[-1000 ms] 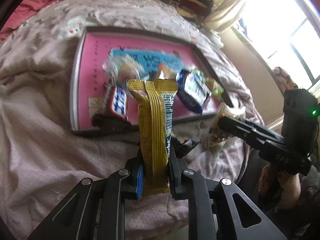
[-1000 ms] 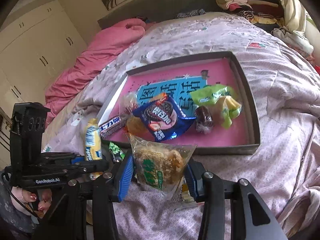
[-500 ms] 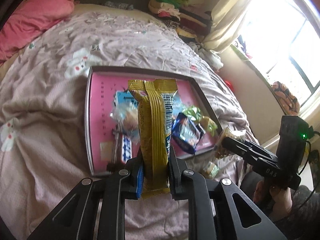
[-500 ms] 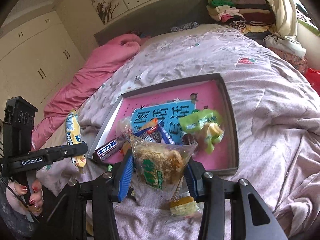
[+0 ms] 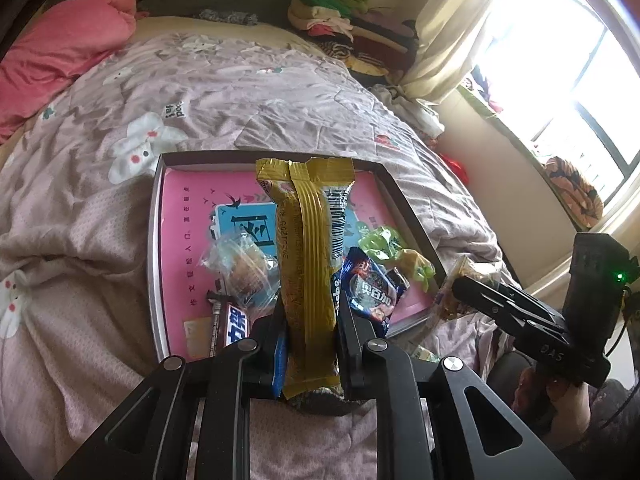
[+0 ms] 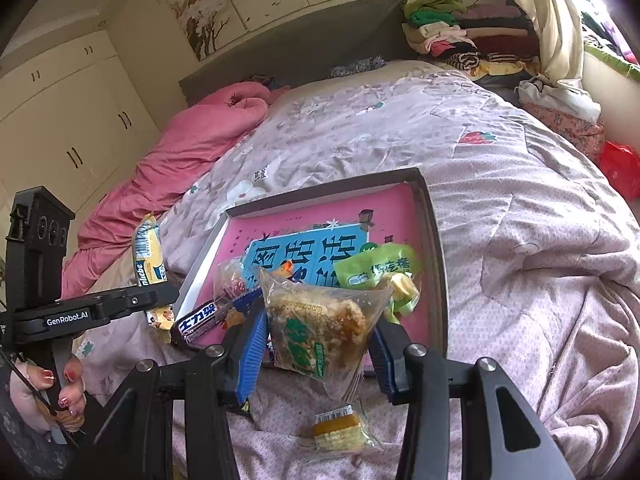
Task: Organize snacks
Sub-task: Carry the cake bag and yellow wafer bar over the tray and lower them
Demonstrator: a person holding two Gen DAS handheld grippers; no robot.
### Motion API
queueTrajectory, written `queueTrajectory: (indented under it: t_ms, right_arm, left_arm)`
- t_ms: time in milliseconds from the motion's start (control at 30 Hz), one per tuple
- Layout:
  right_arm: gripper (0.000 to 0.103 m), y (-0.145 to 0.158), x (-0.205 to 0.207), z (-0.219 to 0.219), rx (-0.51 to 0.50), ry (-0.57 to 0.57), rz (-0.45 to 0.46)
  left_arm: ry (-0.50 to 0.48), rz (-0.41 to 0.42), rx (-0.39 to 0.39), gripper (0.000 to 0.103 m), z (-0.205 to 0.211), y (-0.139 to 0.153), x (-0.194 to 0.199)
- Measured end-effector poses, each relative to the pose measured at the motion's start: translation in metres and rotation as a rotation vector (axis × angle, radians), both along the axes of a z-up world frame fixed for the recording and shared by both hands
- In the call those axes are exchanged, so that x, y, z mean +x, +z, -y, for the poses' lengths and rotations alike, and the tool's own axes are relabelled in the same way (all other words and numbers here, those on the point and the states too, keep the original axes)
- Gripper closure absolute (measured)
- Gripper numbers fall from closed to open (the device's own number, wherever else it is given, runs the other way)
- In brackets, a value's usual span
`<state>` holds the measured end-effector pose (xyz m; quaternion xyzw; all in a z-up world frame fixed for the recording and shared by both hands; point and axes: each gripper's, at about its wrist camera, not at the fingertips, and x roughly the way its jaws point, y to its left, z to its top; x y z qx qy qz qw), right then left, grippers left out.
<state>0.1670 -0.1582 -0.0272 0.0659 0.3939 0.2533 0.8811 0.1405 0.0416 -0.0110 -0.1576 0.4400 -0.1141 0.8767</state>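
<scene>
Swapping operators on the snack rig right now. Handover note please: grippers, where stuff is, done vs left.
Left gripper: shut on the gold wafer bar, held upright above the near edge of the pink tray.
Right gripper: shut on a clear pastry bag, in the air at the tray's near side.
Done, already in the tray: Oreo pack, Snickers bar, green candy bag, clear-wrapped cookie.
Left: set both held snacks in the tray, then pick up the small wrapped cake lying on the quilt near the right gripper.
</scene>
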Motion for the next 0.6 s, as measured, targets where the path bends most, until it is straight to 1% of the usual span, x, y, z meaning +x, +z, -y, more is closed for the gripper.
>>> queueTrajectory:
  t_ms: [600]
  right_arm:
    - [0.056,0.001,0.007,0.006,-0.005,-0.025,0.010]
  left_arm:
    - [0.028,-0.022,0.009,0.083,-0.006,-0.012,0.017]
